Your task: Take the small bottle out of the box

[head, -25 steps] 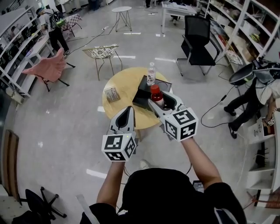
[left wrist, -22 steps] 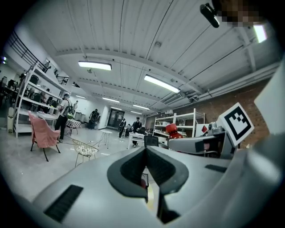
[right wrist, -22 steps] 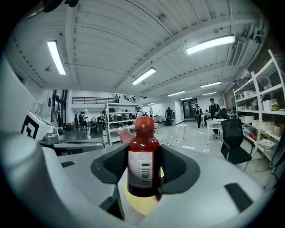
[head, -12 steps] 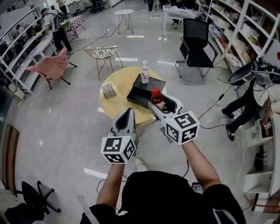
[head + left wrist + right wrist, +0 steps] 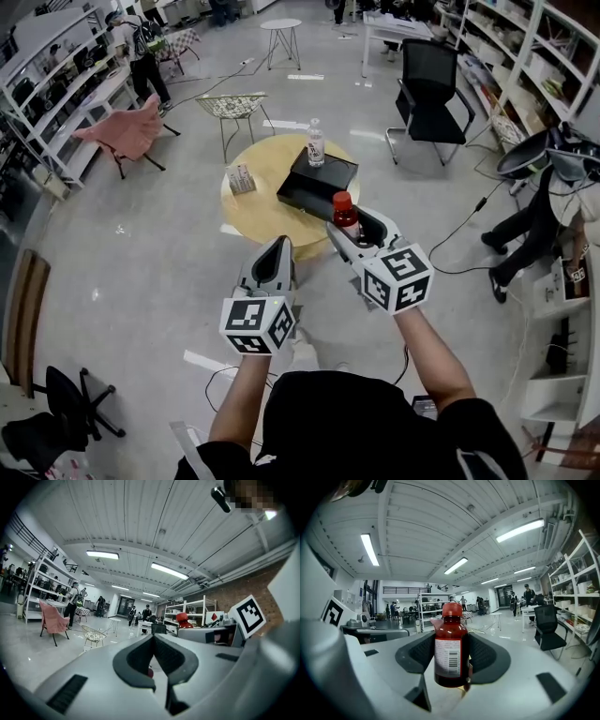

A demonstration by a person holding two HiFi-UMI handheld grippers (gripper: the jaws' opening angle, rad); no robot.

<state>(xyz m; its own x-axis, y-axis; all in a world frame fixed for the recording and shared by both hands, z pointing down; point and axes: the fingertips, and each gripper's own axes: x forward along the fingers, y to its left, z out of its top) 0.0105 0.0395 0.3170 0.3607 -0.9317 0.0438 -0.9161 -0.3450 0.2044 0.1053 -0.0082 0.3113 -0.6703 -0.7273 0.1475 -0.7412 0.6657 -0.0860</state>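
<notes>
Grippers up close: left gripper (image 5: 278,246) is pinched together on nothing, while right gripper (image 5: 352,225) clamps the small bottle (image 5: 345,212) upright, clear of the box (image 5: 317,183) beyond on the round table (image 5: 253,211). Risk: a tilt could slip that smooth bottle free.

You are in a bright room. Long ceiling lamps (image 5: 102,554) shine white in the upper part of both gripper views. The lamp strip (image 5: 520,530) at the upper right of the right gripper view is so bright it looks plain white. In the head view the shiny floor (image 5: 122,230) shows pale glints at the left. Shadows are soft. All the pictures bend at the edges, and the gripper views have black corners. The small bottle (image 5: 450,644) looks sharp. The left gripper (image 5: 153,641), close to its camera, looks blurry.
</notes>
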